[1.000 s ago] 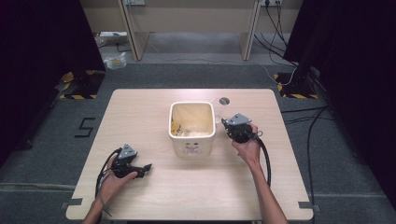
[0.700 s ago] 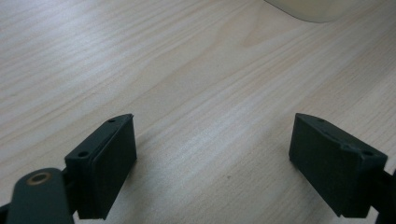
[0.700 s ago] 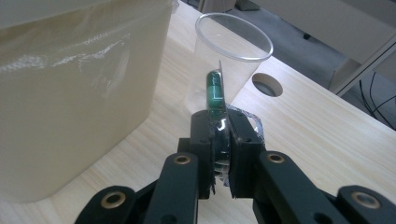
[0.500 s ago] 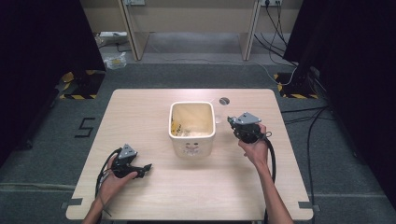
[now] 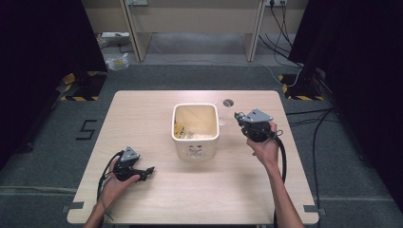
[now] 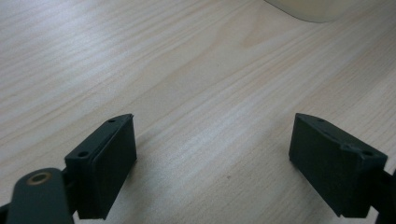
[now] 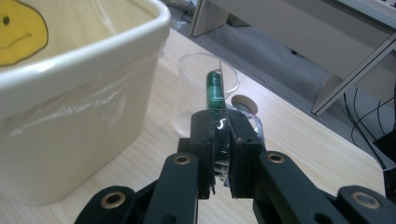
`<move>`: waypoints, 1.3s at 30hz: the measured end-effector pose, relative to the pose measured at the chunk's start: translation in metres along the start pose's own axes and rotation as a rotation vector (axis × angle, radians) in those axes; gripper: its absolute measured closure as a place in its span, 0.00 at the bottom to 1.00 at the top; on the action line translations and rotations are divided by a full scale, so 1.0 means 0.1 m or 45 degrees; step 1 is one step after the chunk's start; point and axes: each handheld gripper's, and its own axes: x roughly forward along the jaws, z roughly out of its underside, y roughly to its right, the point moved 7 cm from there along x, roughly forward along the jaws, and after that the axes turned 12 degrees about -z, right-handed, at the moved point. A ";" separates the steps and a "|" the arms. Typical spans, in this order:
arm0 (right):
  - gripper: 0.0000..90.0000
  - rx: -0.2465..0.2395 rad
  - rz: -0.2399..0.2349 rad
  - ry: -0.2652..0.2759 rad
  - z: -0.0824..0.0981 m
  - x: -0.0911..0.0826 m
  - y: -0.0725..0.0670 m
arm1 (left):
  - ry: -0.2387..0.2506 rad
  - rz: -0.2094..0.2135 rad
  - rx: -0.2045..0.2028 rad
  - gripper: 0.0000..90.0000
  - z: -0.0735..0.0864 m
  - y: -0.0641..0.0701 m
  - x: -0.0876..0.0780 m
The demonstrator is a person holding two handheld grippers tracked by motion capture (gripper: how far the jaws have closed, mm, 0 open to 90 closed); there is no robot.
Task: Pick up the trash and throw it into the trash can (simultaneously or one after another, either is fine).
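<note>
Near the middle of the bench [image 5: 157,114], slightly toward the far edge: one cream tub [image 5: 195,129], square with rounded corners, upright, open at the top, lined with thin clear film. A yellow face sticker [image 7: 18,29] is on its inner wall in the right gripper view; small yellowish items lie at its bottom, too small to identify.

Just beside the tub's right wall, toward the far right corner of the bench: one clear plastic cup [image 7: 205,93], upright, standing on the wood. A round grommet hole [image 5: 228,102] lies in the bench top just beyond it.

Right of the tub, above the bench: right gripper [image 7: 220,135], held in the person's right hand [image 5: 264,147], jaws clenched on a clear wrapped item. A green cylindrical piece [image 7: 215,93] stands up out of the jaws, with a crumpled clear wrapper around it at the pads. Seen along the jaws, the piece lines up with the cup's mouth; whether it is over the cup or short of it cannot be told.

Toward the near left corner of the bench: left gripper [image 6: 212,154], held in the person's left hand [image 5: 116,183], low over the wood, jaws spread wide and released, bare bench surface between them. A bottom edge of the tub shows at the top of the left gripper view.
</note>
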 end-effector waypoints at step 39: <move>0.92 -0.132 -0.088 0.101 -0.76 -0.14 -0.26 | 0.002 0.001 -0.004 0.15 0.00 0.00 0.00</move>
